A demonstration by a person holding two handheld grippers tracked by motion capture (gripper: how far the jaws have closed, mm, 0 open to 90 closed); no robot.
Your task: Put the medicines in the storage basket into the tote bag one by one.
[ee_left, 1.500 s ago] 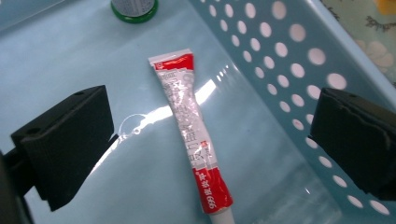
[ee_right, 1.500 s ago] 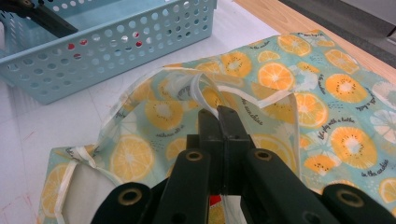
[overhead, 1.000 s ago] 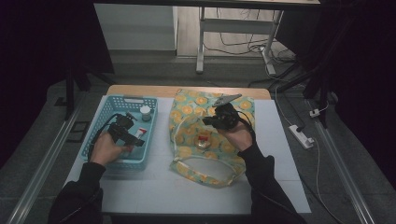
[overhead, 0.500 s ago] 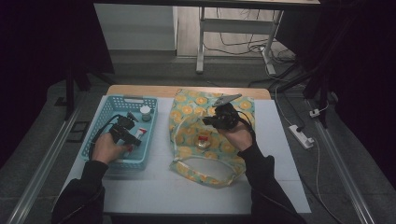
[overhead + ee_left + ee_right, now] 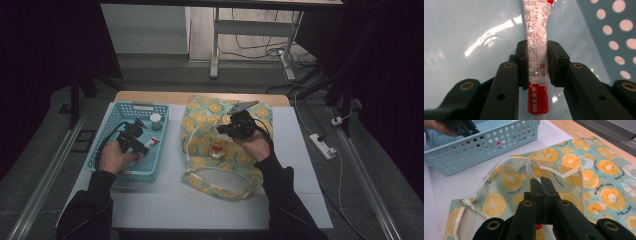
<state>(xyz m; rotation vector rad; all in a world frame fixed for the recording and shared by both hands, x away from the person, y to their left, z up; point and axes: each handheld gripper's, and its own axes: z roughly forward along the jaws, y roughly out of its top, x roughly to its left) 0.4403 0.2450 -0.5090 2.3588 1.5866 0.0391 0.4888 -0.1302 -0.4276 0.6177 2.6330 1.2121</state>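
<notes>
My left gripper point(image 5: 141, 145) reaches down into the blue basket point(image 5: 150, 175). Its jaws have just been closing, and the pads point(image 5: 524, 65) now press on both sides of a red-and-white tube point(image 5: 536, 37) lying on the basket floor point(image 5: 461, 30). My right gripper point(image 5: 223, 131) hovers over the orange-print cloth bag point(image 5: 200, 120), shut on the bag's white-trimmed edge point(image 5: 534, 170) and holding it lifted. A small red-and-white item point(image 5: 217, 150) lies in the bag's opening.
A white-capped jar point(image 5: 156, 120) stands at the far end of the basket. The basket's perforated wall point(image 5: 486, 152) lies left of the bag point(image 5: 599, 170). The white mat point(image 5: 175, 205) extends toward me, with the wooden table edge point(image 5: 150, 96) behind.
</notes>
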